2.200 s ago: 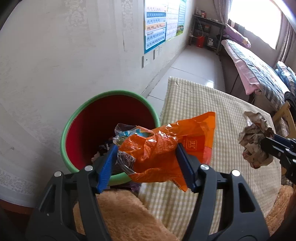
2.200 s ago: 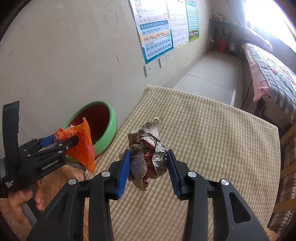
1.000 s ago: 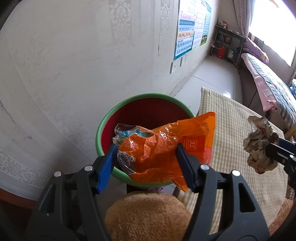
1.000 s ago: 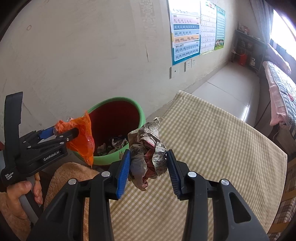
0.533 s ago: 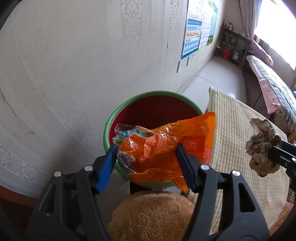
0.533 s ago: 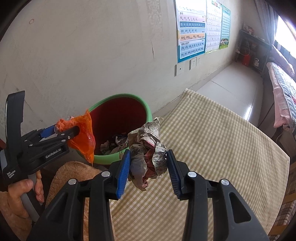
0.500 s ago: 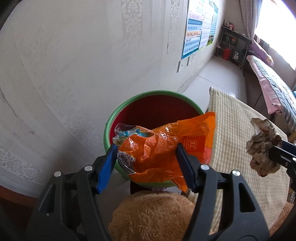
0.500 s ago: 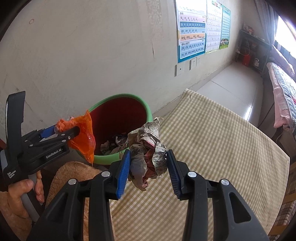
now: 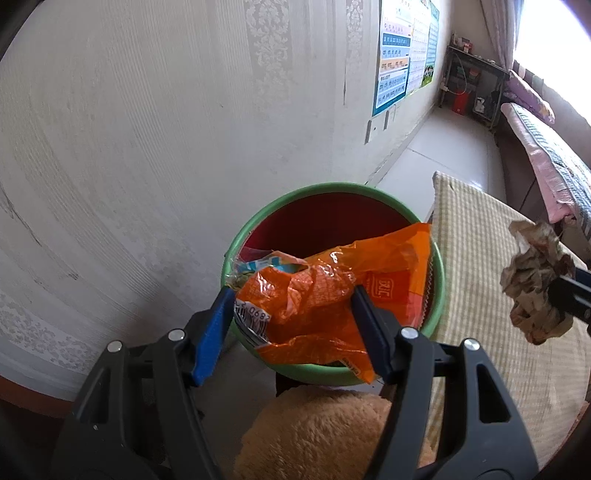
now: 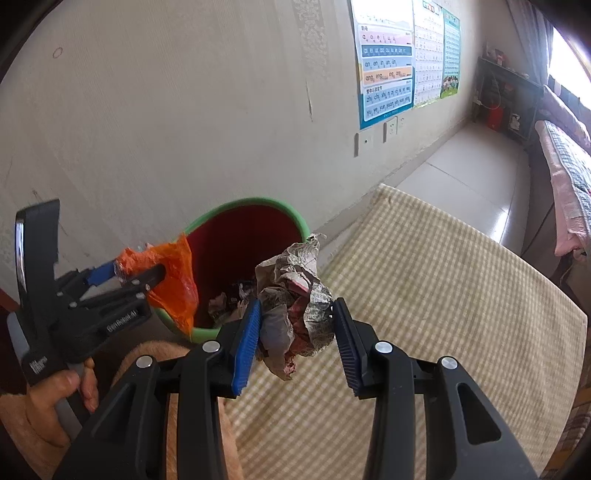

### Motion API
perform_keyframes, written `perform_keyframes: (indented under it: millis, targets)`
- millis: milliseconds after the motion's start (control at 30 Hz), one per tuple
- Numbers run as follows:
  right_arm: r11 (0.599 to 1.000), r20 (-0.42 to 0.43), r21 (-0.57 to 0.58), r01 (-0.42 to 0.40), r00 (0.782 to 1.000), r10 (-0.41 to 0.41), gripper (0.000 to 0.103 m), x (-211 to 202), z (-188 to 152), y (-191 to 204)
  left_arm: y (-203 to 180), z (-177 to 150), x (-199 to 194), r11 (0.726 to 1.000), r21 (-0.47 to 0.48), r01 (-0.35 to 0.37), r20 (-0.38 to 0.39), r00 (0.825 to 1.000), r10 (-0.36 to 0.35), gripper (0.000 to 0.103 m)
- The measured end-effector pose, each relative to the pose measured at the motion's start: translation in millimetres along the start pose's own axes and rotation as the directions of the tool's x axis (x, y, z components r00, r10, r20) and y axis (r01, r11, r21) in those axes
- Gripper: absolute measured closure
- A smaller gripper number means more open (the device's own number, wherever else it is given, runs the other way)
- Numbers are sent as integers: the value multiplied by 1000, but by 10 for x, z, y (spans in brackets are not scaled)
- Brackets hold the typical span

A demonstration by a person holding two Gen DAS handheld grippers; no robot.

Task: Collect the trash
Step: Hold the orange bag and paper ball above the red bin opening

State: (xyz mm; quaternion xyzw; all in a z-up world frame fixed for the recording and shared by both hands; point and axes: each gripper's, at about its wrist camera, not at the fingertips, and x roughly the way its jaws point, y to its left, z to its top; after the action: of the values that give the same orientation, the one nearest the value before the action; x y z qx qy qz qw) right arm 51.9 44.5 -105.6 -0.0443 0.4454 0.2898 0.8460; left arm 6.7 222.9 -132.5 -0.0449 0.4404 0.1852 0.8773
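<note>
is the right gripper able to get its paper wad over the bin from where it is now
Probably yes. The right gripper holds the crumpled paper beside the green-rimmed bin, whose mouth is open. Only the left gripper with its orange wrapper crowds the near rim.

A home bedroom is indicated by a quilted bed (image 9: 554,155), curtained window (image 9: 517,33), learning posters (image 10: 388,59) and patterned wallpaper (image 9: 184,110).

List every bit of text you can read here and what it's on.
"GenRobot.AI": side of the left gripper, blurred, seen from the right wrist.
"2890": digits by the barcode on the orange wrapper, seen upside down.
"en", "eng", "ong" and similar syllable rows: wall poster, only partly legible.
Red square logo on the wrapper: unreadable.
Print on the crumpled newspaper: too small.
</note>
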Motion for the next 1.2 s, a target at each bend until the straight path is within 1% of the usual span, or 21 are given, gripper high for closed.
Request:
perform_keyframes:
  millis: [200,333,600,900,1200]
  targets:
    - [999,7,-48,-1,1000,2,64,54,108,115,42,59,-14,1000,19,-16,17,1000,16,41]
    - [998,4,-56,-4,1000,4,64,85,148,160,77,79,8,1000,23,-18,17,1000,18,41]
    - [996,-3,-92,3,1000,-4,64,142,209,226,77,140,139,999,33,-18,7,1000,17,41]
    - [996,-15,-88,8,1000,-10,64,226,276,204,72,261,325,999,42,-21,-6,1000,21,40]
    - [994,-29,-106,8,1000,-11,64,350,361,245,63,286,510,999,51,-17,-40,999,19,40]
